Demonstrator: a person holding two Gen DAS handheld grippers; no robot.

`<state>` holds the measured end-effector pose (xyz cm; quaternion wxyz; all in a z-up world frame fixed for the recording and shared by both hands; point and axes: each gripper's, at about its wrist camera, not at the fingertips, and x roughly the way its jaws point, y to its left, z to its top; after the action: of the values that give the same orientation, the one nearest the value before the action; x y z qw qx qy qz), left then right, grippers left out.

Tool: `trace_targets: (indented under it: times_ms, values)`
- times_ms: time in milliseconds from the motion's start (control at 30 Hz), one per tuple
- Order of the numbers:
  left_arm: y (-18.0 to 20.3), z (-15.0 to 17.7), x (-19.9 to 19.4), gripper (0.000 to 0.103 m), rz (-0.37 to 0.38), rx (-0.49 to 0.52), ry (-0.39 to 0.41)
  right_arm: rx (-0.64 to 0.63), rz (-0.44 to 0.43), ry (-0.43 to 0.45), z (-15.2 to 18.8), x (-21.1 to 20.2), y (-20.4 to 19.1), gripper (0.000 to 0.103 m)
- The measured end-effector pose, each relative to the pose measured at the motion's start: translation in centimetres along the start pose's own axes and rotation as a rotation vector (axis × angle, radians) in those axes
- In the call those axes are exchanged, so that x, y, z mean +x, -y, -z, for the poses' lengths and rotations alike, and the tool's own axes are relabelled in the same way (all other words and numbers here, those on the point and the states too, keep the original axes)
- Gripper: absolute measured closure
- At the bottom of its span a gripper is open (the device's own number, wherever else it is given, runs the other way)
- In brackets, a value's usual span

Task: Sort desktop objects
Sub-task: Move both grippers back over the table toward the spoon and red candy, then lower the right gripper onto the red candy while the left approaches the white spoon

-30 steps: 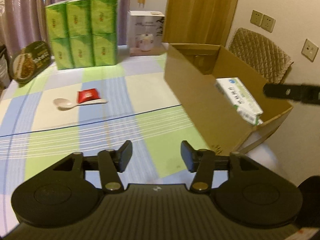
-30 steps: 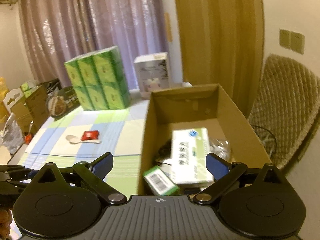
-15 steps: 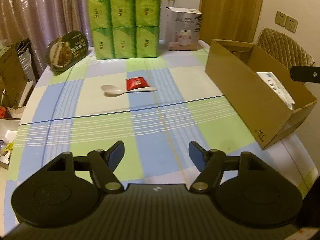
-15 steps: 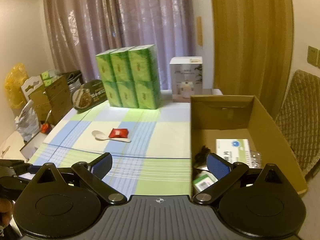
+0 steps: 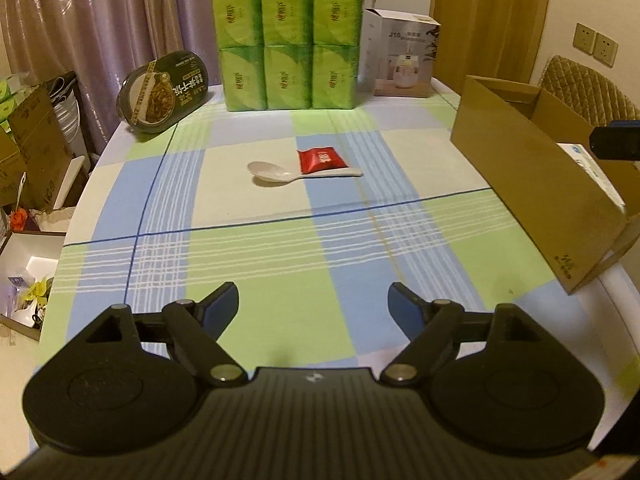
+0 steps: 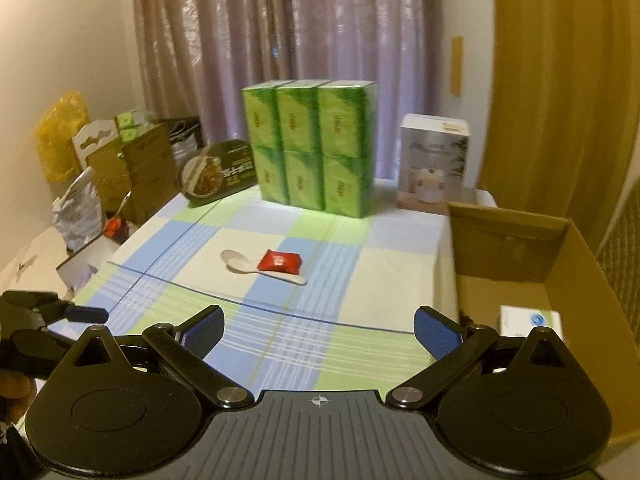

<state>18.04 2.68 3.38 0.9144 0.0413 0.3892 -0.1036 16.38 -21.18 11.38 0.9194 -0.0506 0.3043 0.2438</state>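
Item: spoon with red packet lying on its handle, mid-table, long axis running left to right. We held both grippers spread and empty. It lay straight ahead of our left gripper, left of centre from our right gripper; we judged neither clearly nearer. Box stood to the right.

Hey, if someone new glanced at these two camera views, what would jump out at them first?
Probably the block of bright green tissue packs stacked at the far edge of the checked tablecloth. Next, mid-table, the small red packet lying on the handle of a white plastic spoon. On the right stands an open brown cardboard box, with both open grippers, left and right, empty in the foreground.
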Motion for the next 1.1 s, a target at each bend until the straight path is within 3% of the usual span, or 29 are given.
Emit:
trace_targets:
  times_ms: [167, 567, 867, 1100]
  values:
    - [-1.5, -0.9, 1.8, 0.017, -0.014, 0.015, 0.007, -0.058, -0.021, -0.027, -0.8, 3.0, -0.9, 0.004]
    - [-4.0, -3.8, 8.2, 0.016, -0.01, 0.062, 0.022, -0.245, -0.064, -0.107, -2.7, 11.9, -2.2, 0.004]
    - [-4.9, -5.3, 12.4, 0.016, 0.008, 0.207, 0.034, -0.428, -0.104, -0.196, -3.6, 18.7, -2.9, 0.005]
    - [-4.7, -6.0, 14.8, 0.016, 0.031, 0.372, 0.044, -0.545, -0.159, -0.24, -4.6, 23.2, -3.1, 0.016]
